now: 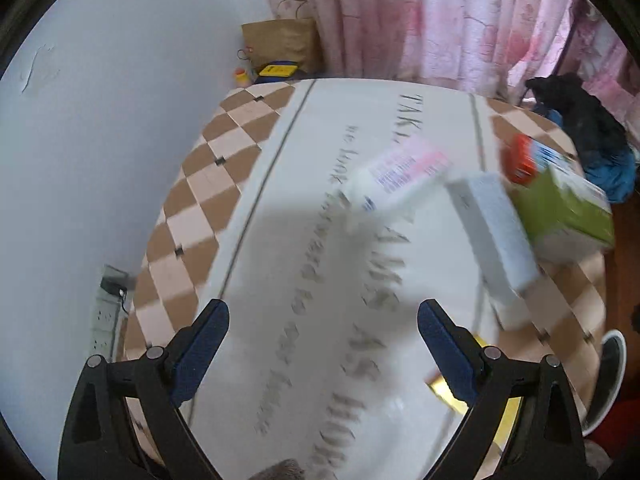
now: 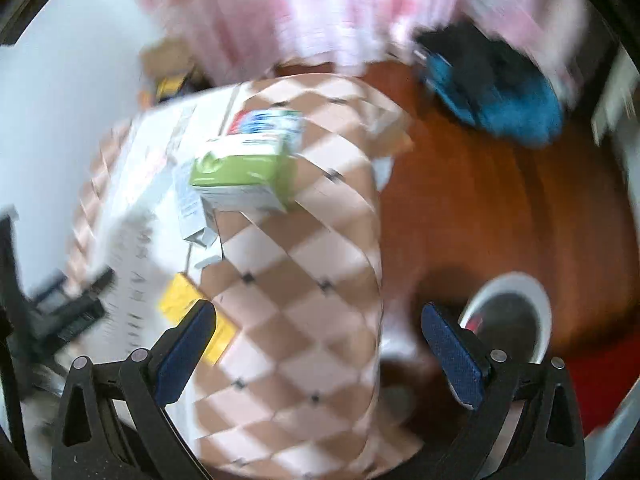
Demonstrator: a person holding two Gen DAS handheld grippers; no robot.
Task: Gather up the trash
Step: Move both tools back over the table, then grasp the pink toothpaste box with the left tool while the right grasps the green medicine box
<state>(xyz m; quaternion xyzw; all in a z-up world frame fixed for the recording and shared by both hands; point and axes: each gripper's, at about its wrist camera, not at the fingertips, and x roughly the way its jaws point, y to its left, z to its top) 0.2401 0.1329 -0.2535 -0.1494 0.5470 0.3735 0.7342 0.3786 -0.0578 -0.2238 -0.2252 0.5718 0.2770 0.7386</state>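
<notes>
Empty cartons lie on the table with the checkered cloth (image 1: 192, 216): a white and pink box (image 1: 400, 176), a white box (image 1: 496, 232), a green box (image 1: 568, 212) with a red and blue box (image 1: 532, 156) behind it, and a yellow packet (image 1: 444, 396). My left gripper (image 1: 323, 316) is open and empty above the table's middle, short of the boxes. In the right wrist view the green box (image 2: 244, 176) and yellow packet (image 2: 188, 304) show, blurred. My right gripper (image 2: 318, 320) is open and empty over the table's right edge. A white bin (image 2: 516, 312) stands on the floor.
A wall runs along the left with a power strip (image 1: 106, 312). A brown paper bag (image 1: 280, 44) and pink curtains (image 1: 440, 20) are behind the table. A black and blue bundle (image 2: 496, 88) lies on the wooden floor (image 2: 480, 200). The left gripper (image 2: 60, 312) shows at left.
</notes>
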